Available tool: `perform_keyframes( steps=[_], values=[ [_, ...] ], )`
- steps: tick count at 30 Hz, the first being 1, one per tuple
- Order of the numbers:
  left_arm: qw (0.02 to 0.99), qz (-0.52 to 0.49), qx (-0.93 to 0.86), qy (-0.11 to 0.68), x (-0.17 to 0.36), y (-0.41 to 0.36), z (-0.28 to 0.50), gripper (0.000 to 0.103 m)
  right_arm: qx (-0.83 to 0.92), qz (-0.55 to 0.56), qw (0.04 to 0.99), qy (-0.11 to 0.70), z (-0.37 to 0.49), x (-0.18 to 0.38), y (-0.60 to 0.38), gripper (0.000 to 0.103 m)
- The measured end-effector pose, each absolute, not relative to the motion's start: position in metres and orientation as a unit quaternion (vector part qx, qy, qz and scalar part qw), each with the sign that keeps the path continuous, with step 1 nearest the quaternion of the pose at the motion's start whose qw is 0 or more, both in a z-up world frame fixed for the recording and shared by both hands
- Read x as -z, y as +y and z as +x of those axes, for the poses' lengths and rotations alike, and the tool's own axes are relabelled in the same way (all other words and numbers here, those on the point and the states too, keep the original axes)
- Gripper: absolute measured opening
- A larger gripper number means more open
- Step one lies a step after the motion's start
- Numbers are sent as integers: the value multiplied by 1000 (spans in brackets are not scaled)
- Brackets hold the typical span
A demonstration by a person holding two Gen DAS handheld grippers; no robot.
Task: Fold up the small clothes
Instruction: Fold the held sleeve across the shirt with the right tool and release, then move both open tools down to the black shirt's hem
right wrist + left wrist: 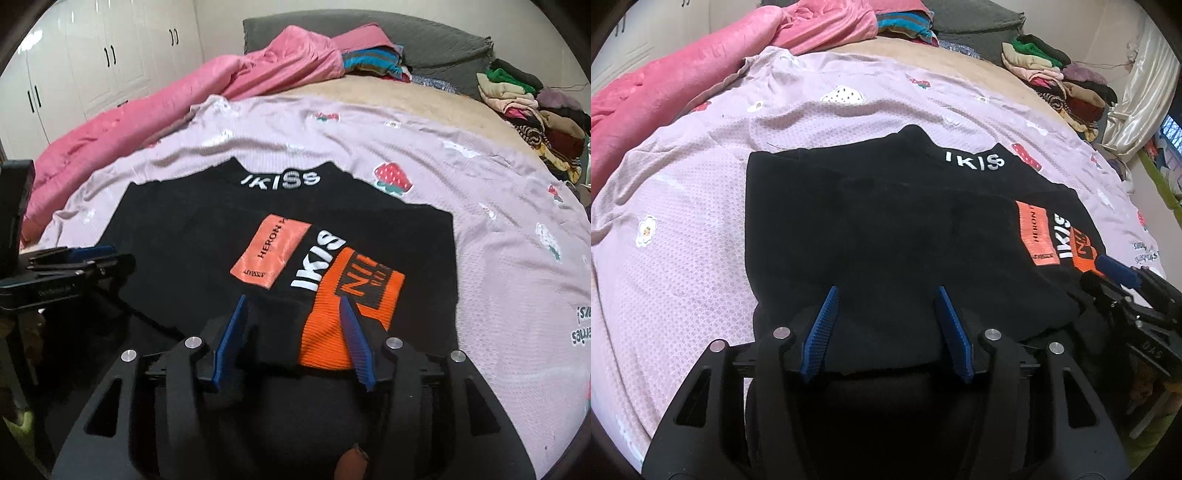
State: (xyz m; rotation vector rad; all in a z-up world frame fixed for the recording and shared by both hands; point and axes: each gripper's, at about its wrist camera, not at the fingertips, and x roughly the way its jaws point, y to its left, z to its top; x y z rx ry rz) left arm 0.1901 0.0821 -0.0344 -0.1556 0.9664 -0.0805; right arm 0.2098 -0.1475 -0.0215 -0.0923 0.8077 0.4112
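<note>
A black top (886, 229) is laid partly folded on a lilac sheet (683, 221) over the bed, collar at the far side. The left gripper (884, 295) is held with jaws apart over the near hem, pads not pressed together. The right gripper (291, 306) is likewise parted, astride the orange cuff (332, 332); nothing is clamped.

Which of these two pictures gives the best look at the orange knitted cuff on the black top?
The right wrist view: the orange cuff lies central, stripes and ribbing clear. In the left wrist view only a sliver shows at the edge.
</note>
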Motion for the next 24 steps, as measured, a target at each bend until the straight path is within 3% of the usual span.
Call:
perform_keyframes(
  steps=[8,14,24],
  values=[
    [897,-82,25,434,16,78,175,68,-198,-21,909,366,196,4,-163,77],
    [905,-83,15,417,4,75,165,93,-193,-12,916,350,189,-6,-169,89],
    [911,-96,8,401,-13,76,152,93,-189,2,926,328,178,-24,-179,94]
  ],
)
